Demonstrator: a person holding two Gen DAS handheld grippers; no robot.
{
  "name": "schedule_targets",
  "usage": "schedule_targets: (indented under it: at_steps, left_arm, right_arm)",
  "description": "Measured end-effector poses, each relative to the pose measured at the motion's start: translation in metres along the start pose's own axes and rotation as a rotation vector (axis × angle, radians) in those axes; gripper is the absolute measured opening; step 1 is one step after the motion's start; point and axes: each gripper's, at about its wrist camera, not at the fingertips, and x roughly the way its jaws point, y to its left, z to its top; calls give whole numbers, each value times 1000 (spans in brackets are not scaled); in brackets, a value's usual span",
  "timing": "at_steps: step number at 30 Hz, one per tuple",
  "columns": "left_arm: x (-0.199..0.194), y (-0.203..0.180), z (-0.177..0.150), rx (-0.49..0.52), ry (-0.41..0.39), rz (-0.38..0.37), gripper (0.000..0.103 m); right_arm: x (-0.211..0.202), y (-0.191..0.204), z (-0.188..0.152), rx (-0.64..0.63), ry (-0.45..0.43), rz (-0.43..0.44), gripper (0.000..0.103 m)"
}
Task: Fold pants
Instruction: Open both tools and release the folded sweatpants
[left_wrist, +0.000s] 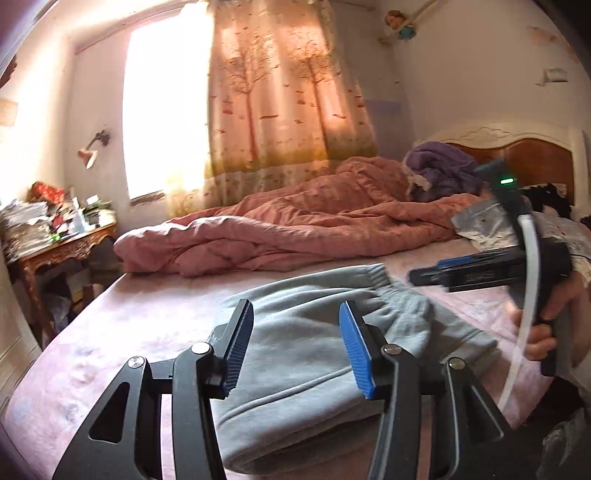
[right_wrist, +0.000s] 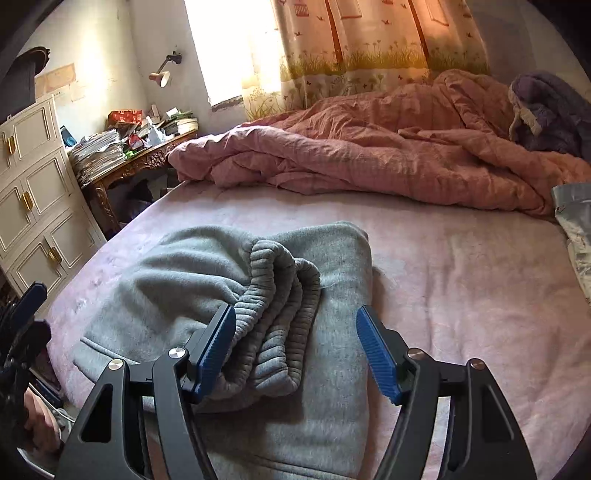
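Pants: the gray pants (right_wrist: 229, 295) are soft and fuzzy, like fleece. They lie folded in a thick bundle on the near part of the bed.
Waistband: the ribbed stretchy band (right_wrist: 280, 295) is bunched in rolls on top of the bundle.
Bed: the bed (right_wrist: 461, 280) has a pale pink, plushy cover with flat bare room around the pants.
Your left gripper: the left gripper (left_wrist: 291, 350) is held apart, over the pants. Its blue ridged pads (left_wrist: 356, 350) touch nothing.
Your right gripper: the right gripper (right_wrist: 295, 354) is held apart too. The waistband sits between its pads, but you cannot tell if the left pad touches the cloth.
Your hand: in the left view, your right hand (left_wrist: 546, 325) wraps the black handle, with a white cable beside it.
Blanket: a puffy, wrinkled pink blanket (right_wrist: 369, 155) is heaped across the far side of the bed.
Purple cloth: a fuzzy purple heap (left_wrist: 443, 166) lies by the wooden headboard (left_wrist: 535, 155).
Worktop: a carved wooden worktop (right_wrist: 140, 162) past the foot of the bed is piled with papers.
Cabinet: a cream cabinet (right_wrist: 33, 192) with gold handles stands next to it.
Curtain: a curtain (left_wrist: 280, 92) with tree pictures glows in the sun.
Hard to see: the window is washed out white. A silvery thing (right_wrist: 576, 229) is cut off at the edge.
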Motion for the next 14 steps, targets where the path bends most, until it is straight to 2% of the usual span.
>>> schedule_targets:
  at_steps: [3, 7, 8, 11, 14]
  left_arm:
    - [10, 19, -5, -91, 43, 29, 48]
    - [17, 40, -24, -184, 97, 69, 48]
    - [19, 43, -30, -195, 116, 66, 48]
    - [25, 50, -46, -208, 173, 65, 49]
    - [22, 56, -55, -202, 194, 43, 51]
  right_arm:
    - [-13, 15, -3, -39, -30, 32, 70]
    - [7, 24, -19, -69, 82, -71, 71]
    - [8, 19, -25, -38, 75, -63, 74]
    - [7, -1, -37, 73, 79, 8, 77]
    - [6, -11, -40, 102, 97, 58, 77]
